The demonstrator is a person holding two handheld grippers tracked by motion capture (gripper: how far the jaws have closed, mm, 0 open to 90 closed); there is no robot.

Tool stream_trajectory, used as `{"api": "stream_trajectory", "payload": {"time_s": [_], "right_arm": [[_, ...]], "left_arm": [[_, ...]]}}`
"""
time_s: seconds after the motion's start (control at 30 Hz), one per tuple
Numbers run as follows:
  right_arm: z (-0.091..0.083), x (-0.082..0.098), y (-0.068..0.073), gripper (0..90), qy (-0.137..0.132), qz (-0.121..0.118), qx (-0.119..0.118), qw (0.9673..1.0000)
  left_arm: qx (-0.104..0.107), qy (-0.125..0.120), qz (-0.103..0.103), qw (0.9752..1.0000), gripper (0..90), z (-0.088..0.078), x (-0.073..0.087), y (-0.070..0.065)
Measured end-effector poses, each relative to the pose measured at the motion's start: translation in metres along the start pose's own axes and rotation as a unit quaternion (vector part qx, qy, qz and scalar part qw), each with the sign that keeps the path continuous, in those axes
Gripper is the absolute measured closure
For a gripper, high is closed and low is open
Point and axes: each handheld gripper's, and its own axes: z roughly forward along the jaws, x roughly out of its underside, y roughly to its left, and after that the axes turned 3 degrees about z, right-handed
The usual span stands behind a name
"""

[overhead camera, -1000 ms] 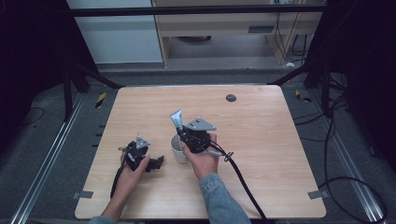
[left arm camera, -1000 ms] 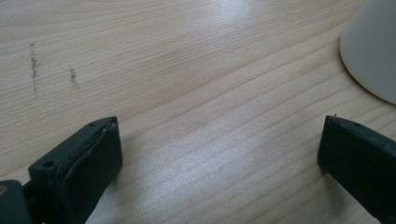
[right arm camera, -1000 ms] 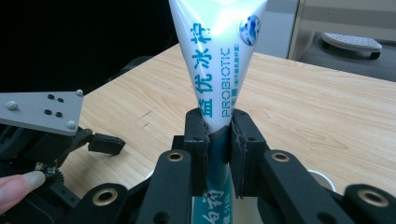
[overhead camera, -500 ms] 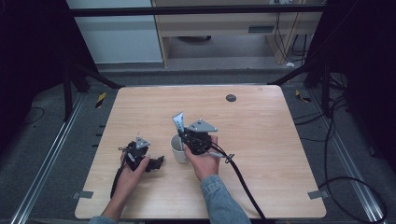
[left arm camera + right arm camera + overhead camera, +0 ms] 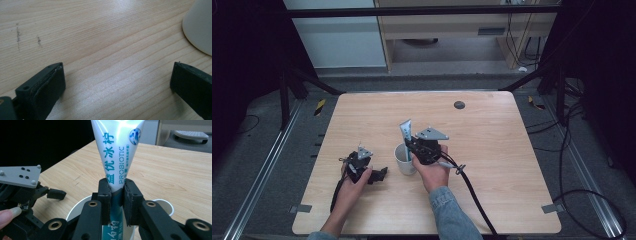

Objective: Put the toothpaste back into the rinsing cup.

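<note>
Wooden table (image 5: 492,150); dark round disc (image 5: 459,105) near far edge; shelving (image 5: 452,30) behind.

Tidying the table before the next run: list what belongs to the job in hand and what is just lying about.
In the job:
- toothpaste tube, clamped upright in the right gripper
- white cup, with the tube's lower end inside it
- left gripper, fingers open, resting on the table beside the cup

Lying about:
- dark round spot near the table's far edge

tube (image 5: 117,157): top cut off, foot hidden in cup (image 5: 75,212)
</note>
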Motion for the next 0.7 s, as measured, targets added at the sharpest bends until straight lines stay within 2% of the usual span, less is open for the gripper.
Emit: {"api": "stream_trajectory", "payload": {"time_s": [0.23,0.7], "right_arm": [[-0.0007,-0.0001,-0.0023,76.6,0.0,0.005,-0.002,1.0],[-0.0033,0.0014,-0.0057,69.1,0.004,0.01,-0.002,0.9999]], "left_arm": [[0.0,0.0,0.0,1.0,0.0,0.0,0.0,0.0],[0.0,0.0,0.0,1.0,0.0,0.0,0.0,0.0]]}}
